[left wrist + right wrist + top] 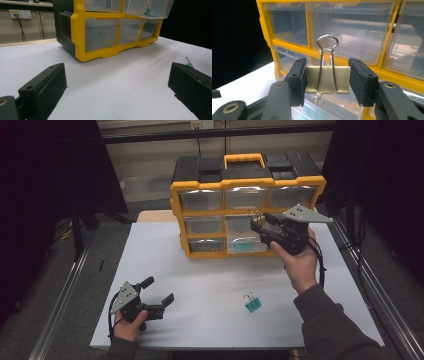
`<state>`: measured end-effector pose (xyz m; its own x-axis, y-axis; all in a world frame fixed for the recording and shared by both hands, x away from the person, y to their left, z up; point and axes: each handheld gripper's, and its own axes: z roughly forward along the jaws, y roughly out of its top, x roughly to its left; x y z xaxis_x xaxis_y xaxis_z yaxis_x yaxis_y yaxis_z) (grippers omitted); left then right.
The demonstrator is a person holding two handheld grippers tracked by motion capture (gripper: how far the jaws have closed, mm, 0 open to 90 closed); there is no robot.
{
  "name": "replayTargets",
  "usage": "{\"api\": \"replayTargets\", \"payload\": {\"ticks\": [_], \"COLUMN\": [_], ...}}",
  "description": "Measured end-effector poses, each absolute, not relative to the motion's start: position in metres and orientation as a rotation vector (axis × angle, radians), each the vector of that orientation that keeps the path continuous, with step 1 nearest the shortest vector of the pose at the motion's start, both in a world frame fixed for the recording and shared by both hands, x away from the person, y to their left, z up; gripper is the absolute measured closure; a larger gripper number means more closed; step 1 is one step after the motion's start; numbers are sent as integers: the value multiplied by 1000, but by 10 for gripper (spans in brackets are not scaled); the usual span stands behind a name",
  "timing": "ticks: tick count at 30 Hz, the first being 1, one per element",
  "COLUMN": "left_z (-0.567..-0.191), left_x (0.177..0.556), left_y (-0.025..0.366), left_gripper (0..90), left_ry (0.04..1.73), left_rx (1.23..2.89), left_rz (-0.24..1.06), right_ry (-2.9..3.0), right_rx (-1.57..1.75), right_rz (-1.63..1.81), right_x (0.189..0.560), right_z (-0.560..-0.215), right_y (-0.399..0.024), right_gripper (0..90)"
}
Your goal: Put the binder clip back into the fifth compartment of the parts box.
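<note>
I had the right gripper (258,226) raised in front of the yellow and black drawer organizer (245,205), with its jaws clamped on a gold binder clip (327,79). In the right gripper view the two black pads pressed the clip's flat sides from left and right, and its silver wire handles (327,43) stood upright between them (one loop rose clear above the body, another hung just below it). From the high view the clip sat at the gripper's tip, held up off the table (210,280) and just in front of the middle row of clear drawers. One clear drawer (243,239) was pulled out toward me, directly under the held clip, and some teal pieces (243,247) lay in it; I could not tell exactly what they were.

My left gripper (159,294) rested low at the near left of the white table, in the left hand (128,324), well apart from the organizer. Its jaws stood wide apart with nothing between them, bare table showing in the gap in the left gripper view.

A teal binder clip (252,303) lay on the table near the front edge, right of centre, between the two hands and touching neither gripper. My right hand (299,262) gripped the gripper body from below.
</note>
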<state>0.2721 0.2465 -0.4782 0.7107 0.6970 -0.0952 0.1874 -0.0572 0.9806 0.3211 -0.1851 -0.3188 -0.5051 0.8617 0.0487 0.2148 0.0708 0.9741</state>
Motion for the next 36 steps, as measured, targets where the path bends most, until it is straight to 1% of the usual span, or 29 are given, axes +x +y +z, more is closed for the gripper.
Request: {"api": "replayTargets", "payload": {"ticks": [13, 14, 15, 17, 23, 27, 36], "left_z": [-478, -478, -478, -478, -478, -478, -478], "left_x": [272, 272, 272, 272, 272, 272, 272], "left_y": [247, 247, 247, 247, 247, 246, 246], "left_gripper": [19, 19, 19, 19, 19, 19, 19], "left_ry": [731, 728, 731, 727, 722, 730, 730], "left_rx": [1606, 1605, 1607, 1607, 1606, 1599, 1612], "left_rz": [479, 474, 479, 475, 471, 471, 483], "right_ry": [1788, 1799, 1801, 1788, 1776, 1771, 1773], "right_rx": [1109, 1106, 1107, 1128, 1156, 1161, 1174], "right_rz": [1430, 1429, 1429, 1438, 1458, 1483, 1533], "right_x": [335, 334, 334, 333, 323, 313, 288], "right_z": [-328, -329, -329, -329, -332, -335, -349], "right_y": [-183, -183, -183, -183, -191, -200, -218], "right_gripper": [503, 485, 420, 328, 216, 169, 136]}}
